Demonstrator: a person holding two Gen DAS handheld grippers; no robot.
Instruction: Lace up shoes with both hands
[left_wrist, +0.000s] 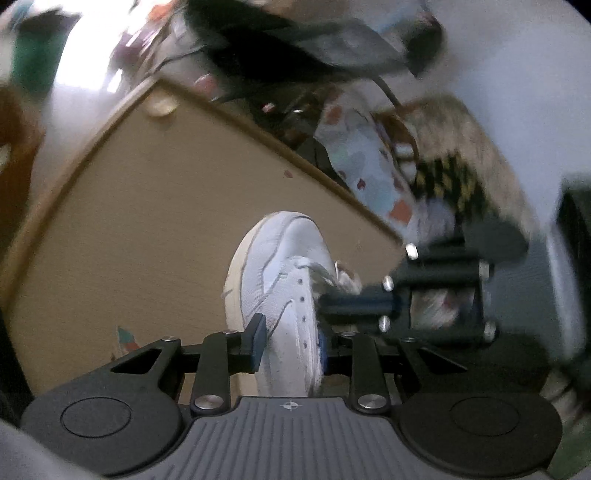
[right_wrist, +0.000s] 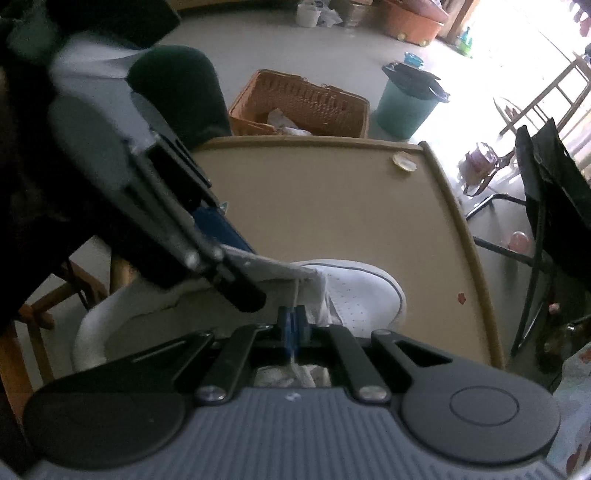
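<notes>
A white shoe (left_wrist: 280, 251) lies on a tan table (left_wrist: 147, 221), toe pointing away in the left wrist view. My left gripper (left_wrist: 290, 343) is shut on the shoe's eyelet side, one blue pad on each face. My right gripper (left_wrist: 325, 302) reaches in from the right at the laces. In the right wrist view the right gripper (right_wrist: 291, 326) is shut, and a thin white lace (right_wrist: 296, 291) runs between its blue pads. The left gripper (right_wrist: 258, 275) comes in from the upper left and holds the shoe (right_wrist: 362, 291) by its upper. The shoe's heel is hidden under the grippers.
A small round disc (right_wrist: 404, 162) sits near the table's far corner, a red speck (right_wrist: 461, 298) near its right edge. Beyond the table (right_wrist: 332, 203) stand a wicker basket (right_wrist: 306, 103), a green bin (right_wrist: 406, 107) and a black folding chair (right_wrist: 546, 192). Patterned cloth (left_wrist: 369, 166) lies past the table edge.
</notes>
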